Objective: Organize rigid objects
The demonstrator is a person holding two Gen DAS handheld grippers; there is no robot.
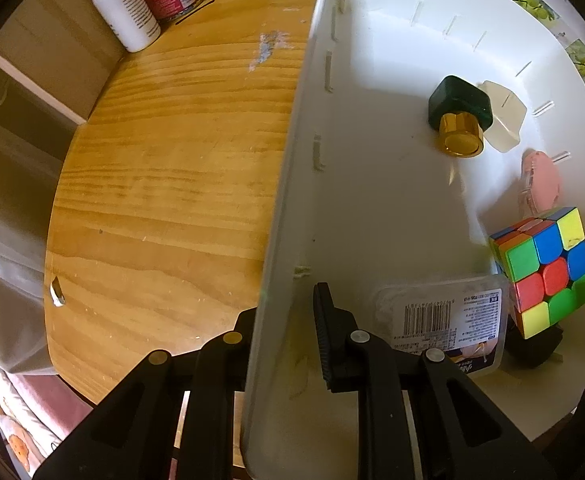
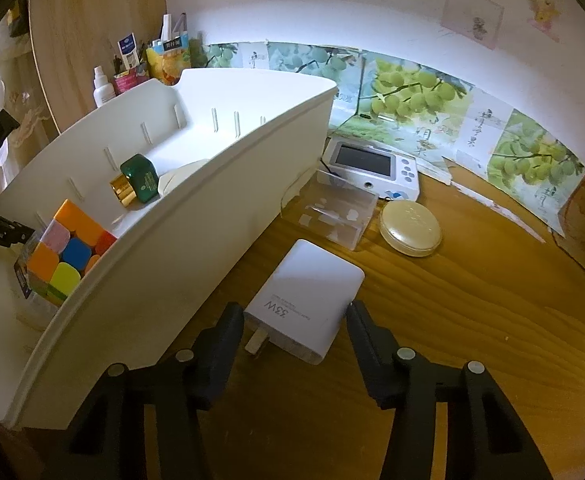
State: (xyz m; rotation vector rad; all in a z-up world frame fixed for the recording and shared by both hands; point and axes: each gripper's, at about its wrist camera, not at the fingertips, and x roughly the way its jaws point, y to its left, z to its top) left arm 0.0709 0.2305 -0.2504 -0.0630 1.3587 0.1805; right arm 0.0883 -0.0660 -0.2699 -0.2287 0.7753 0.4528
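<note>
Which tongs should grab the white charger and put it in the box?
The right tongs: they are open around the white charger on the table. The left tongs straddle the wall of the box.
</note>
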